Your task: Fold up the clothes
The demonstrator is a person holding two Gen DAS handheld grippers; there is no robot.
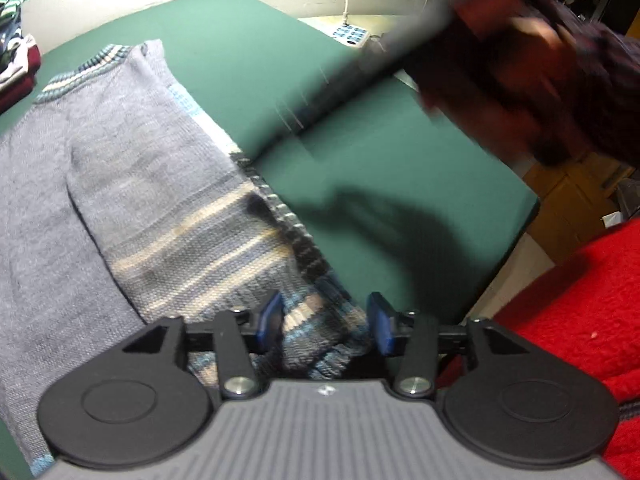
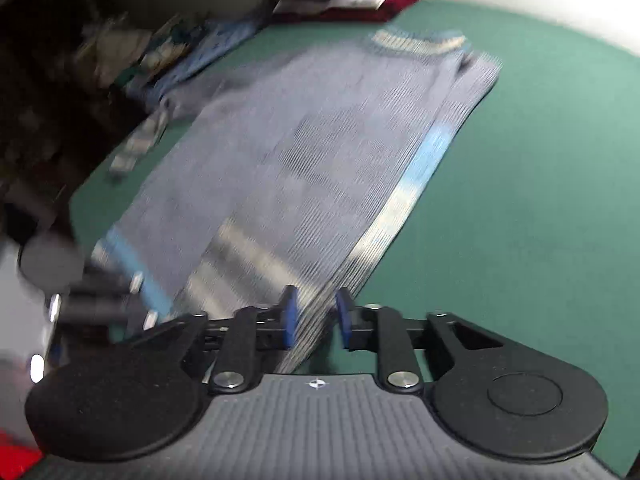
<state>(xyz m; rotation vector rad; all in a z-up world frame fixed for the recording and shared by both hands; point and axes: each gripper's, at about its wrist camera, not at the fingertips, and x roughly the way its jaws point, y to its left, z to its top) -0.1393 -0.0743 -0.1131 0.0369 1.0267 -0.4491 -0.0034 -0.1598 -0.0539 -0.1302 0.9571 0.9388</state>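
On the green table (image 1: 380, 168), the grey sweater (image 1: 120, 152) lies at left with one sleeve folded in, and both your left gripper (image 1: 324, 326) and right gripper (image 2: 316, 318) stand half open, gripping nothing, over its striped hem, so next you probably must pinch the hem to fold it upward.

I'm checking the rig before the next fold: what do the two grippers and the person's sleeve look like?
Both match: the left gripper and the right gripper have blue pads on black linkage arms with silver pivot screws, two round black discs at the sides, and a ribbed grey body with a small compass-like mark. In the left wrist view a dark plaid sleeve shows, blurred.
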